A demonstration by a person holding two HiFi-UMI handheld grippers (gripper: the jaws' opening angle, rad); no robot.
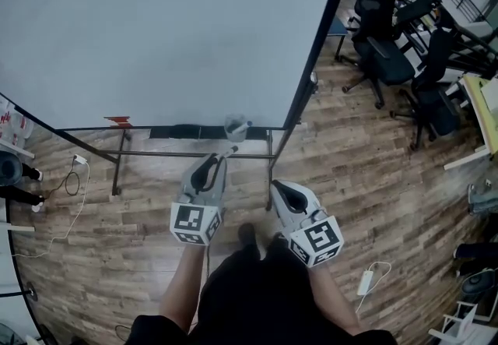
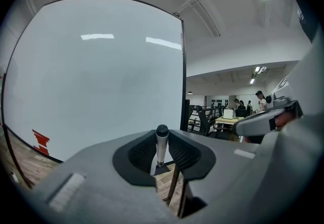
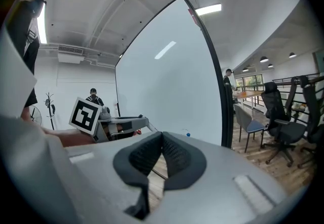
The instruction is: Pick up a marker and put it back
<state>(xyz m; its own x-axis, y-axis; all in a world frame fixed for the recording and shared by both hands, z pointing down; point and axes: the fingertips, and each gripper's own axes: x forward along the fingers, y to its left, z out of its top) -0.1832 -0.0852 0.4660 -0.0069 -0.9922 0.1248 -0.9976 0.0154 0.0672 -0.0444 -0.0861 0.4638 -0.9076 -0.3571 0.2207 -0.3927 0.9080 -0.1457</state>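
- Lowest in the head view, the person's dark clothing (image 1: 241, 297) fills the bottom centre.
- Just above it, right of centre, sits the right gripper (image 1: 275, 189). In the right gripper view its ribbed pads (image 3: 147, 153) meet with nothing between them, so it is closed and empty.
- Left of it in the head view, the left gripper (image 1: 221, 160) is clamped on a marker (image 2: 161, 146). The grey barrel stands upright between the jaws, and its dark rounded end pokes out past the fingertips.
- In the head view the marker's end points up-frame toward the whiteboard's ledge (image 1: 194, 132), near it but not touching.
- At that ledge, centre frame, stands a clear cup-like holder (image 1: 236, 127). A red mark (image 1: 118, 121) shows to the left, at the board's lower edge.
- Beyond, the blank whiteboard (image 1: 156, 32) fills the upper left of the frame.
- Wooden floor (image 1: 366, 180) spreads to the right, with black office chairs (image 1: 381, 40) at the upper right.
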